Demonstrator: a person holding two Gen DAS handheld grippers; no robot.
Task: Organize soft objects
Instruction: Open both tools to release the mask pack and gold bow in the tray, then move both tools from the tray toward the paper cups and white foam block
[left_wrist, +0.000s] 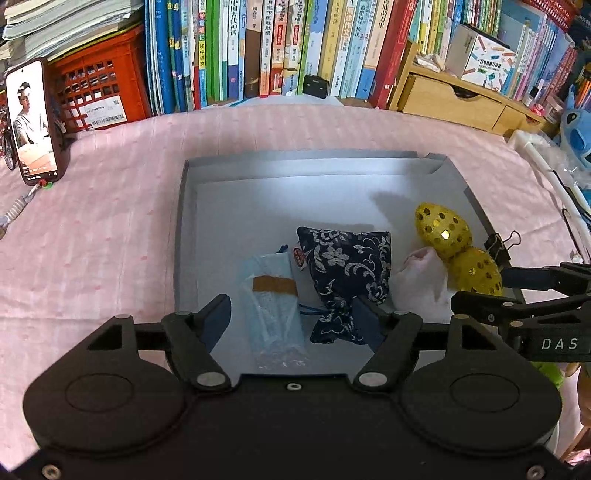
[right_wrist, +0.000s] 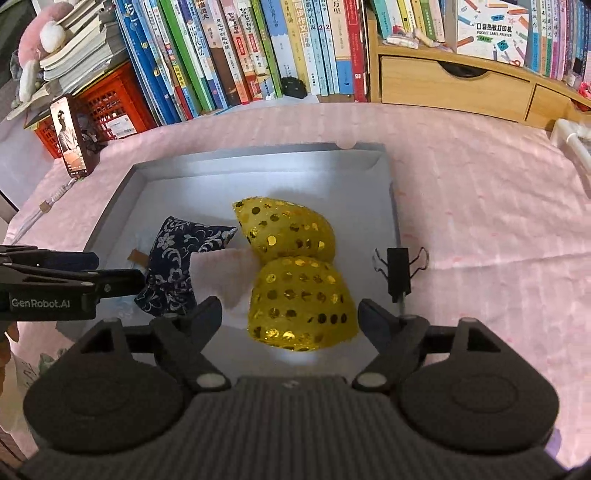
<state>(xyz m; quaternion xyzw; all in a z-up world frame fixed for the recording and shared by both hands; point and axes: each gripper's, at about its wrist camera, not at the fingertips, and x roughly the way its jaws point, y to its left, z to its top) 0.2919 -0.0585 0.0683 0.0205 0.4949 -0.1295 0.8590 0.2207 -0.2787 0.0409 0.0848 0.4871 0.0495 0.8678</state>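
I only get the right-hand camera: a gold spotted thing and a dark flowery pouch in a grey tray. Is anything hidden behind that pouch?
Observer: Yes. A light-blue packet with a brown band lies flat in the tray, right beside the pouch.
Visitor: Is the other claw holding it?
Observer: No. The left gripper is open; the packet and the pouch's tied end lie between its fingers, and it is not closed on them.
Visitor: Any other soft things about?
Observer: A blue plush toy sits outside the tray, beyond its far right corner.
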